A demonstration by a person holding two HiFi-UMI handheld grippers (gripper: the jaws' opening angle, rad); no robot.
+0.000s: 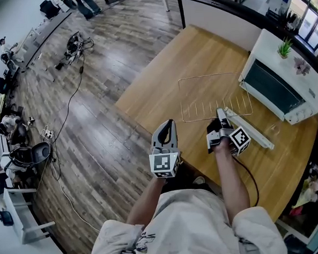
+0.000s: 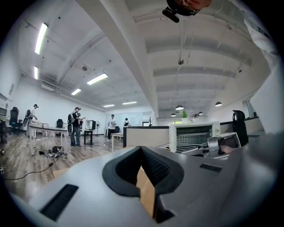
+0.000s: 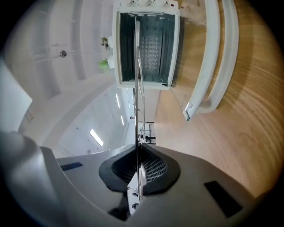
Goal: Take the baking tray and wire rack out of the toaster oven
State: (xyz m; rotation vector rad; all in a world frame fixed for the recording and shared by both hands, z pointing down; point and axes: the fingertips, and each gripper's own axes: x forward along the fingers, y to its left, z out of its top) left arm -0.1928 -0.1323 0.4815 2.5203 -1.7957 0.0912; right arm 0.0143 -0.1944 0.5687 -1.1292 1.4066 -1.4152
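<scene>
The right gripper [image 1: 221,114] has its jaws clamped on the near edge wire of the wire rack [image 1: 211,96]. In the right gripper view the rack shows edge-on, a thin bright line running straight ahead from the fingertips toward the open toaster oven [image 3: 148,44]. From the head view the rack spreads flat just beyond those fingers, over the wooden table [image 1: 197,51], and looks clear of the oven mouth. The oven's lowered door handle [image 1: 250,128] lies close beside the fingers, on their outer side. The left gripper [image 1: 169,124] has its jaws closed tip to tip on nothing, with only table showing behind them, well apart from the rack.

The rack should be light and stiff but springy, its thin chromed wires slick. A one-edge pinch likely lets the far side droop or swing, so the thicker frame wire at mid-edge is the better hold. The baking tray cannot be made out and may sit inside the oven. It would be heavier and best gripped by its rim lip.
</scene>
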